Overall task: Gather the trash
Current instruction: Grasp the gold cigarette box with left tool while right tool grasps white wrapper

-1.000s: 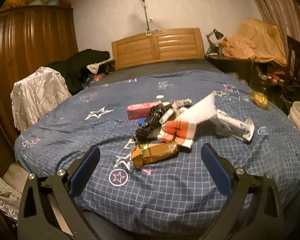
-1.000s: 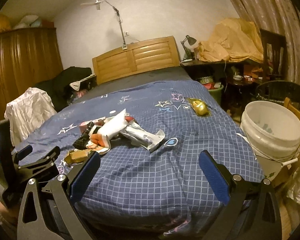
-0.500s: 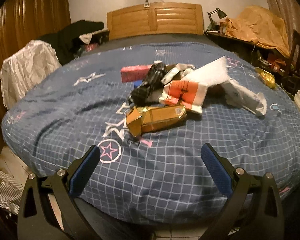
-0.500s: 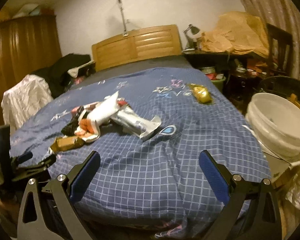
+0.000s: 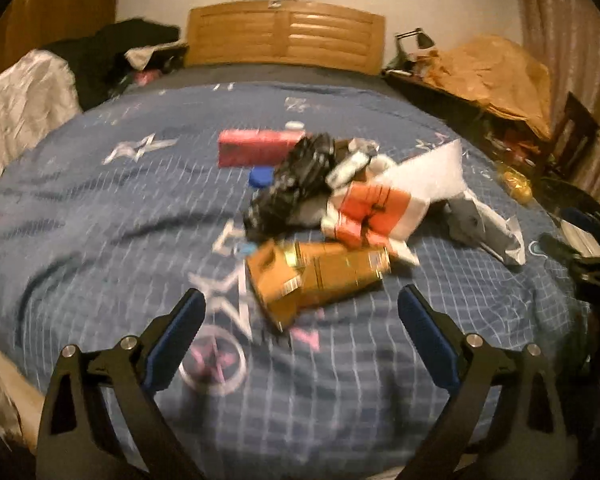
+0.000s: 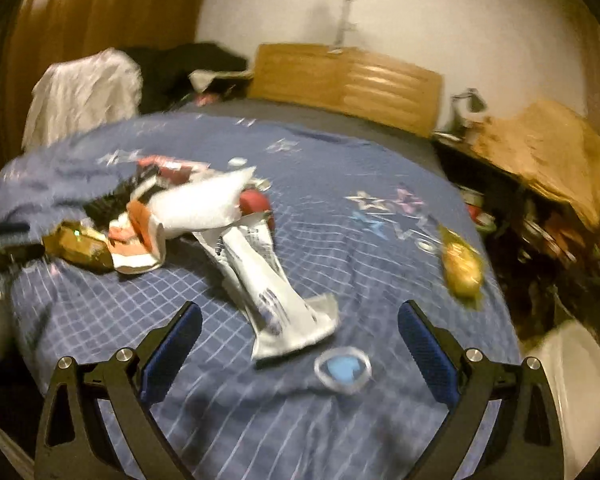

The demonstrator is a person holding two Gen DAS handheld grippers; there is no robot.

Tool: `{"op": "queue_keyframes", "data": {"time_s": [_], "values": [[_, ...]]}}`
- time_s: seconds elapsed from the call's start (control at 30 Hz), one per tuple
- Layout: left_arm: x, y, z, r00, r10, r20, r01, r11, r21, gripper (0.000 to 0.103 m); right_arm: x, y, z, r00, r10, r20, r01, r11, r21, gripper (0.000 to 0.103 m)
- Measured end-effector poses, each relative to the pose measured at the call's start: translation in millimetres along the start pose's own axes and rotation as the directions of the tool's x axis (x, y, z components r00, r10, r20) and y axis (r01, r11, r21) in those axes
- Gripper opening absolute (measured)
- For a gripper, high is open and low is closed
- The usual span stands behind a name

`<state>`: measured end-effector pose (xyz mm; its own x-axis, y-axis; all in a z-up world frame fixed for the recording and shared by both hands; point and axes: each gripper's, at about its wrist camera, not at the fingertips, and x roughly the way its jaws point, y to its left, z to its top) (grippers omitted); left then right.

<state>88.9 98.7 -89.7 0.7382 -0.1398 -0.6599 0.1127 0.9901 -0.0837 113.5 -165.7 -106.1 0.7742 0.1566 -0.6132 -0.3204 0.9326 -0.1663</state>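
Observation:
A pile of trash lies on the blue star-patterned bedspread [image 5: 100, 216]. A crushed orange-gold carton [image 5: 320, 276] lies just ahead of my open, empty left gripper [image 5: 302, 324]. Behind it are an orange-and-white wrapper [image 5: 372, 212], a black bag [image 5: 296, 184] and a pink box [image 5: 256, 148]. My right gripper [image 6: 300, 332] is open and empty over the bed, with a white printed wrapper [image 6: 268, 284] between and ahead of its fingers and a small clear-blue ring-shaped item [image 6: 342, 368] just below. A gold foil wrapper [image 6: 462, 264] lies to the right.
A white bucket [image 6: 572, 376] stands off the bed's right side. A wooden headboard [image 5: 284, 40] is at the far end. A cluttered side table with a brown cloth [image 5: 496, 68] is at right. Clothes [image 6: 84, 92] and a wardrobe are at left.
Both grippers have moved forward and down toward the bed. The left has closed in on the orange carton. The right has swung left toward the white wrapper. Both stay open.

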Motion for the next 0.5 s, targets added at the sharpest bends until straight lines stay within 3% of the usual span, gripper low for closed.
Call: {"op": "queue_keyframes", "data": {"time_s": [0.13,0.3,0.33,0.4,0.43,0.5], "values": [[18.5,-3.0,15.3,0.997,-0.072,0.004,0.071,0.990,0.126,0.094,39.6,-5.4,7.6,0.994,0.070,-0.085,-0.075,0.995,-0.059,0.098],[51.1,-19.1,19.9,0.996,-0.083,-0.035,0.090,0.940,0.328,0.094,68.9,-13.8,7.7,0.971,0.175,-0.164,-0.185,0.982,-0.045,0.093],[55.5,-21.4,17.5,0.995,-0.087,-0.045,0.098,0.929,0.358,0.094,72.2,-14.7,7.1,0.965,0.193,-0.175,-0.202,0.979,-0.037,0.090],[71.8,-26.2,14.3,0.992,-0.078,-0.096,0.110,0.910,0.400,0.091,76.7,-16.5,5.5,0.958,0.213,-0.192,-0.221,0.975,-0.021,0.064],[78.8,-26.1,12.8,0.990,-0.073,-0.123,0.116,0.909,0.399,0.080,78.0,-17.8,4.3,0.955,0.221,-0.199,-0.227,0.974,-0.012,0.060],[79.5,-22.8,14.0,0.988,-0.092,-0.125,0.133,0.917,0.377,0.074,74.8,-20.6,3.3,0.955,0.226,-0.193,-0.230,0.973,-0.002,0.052]]}}
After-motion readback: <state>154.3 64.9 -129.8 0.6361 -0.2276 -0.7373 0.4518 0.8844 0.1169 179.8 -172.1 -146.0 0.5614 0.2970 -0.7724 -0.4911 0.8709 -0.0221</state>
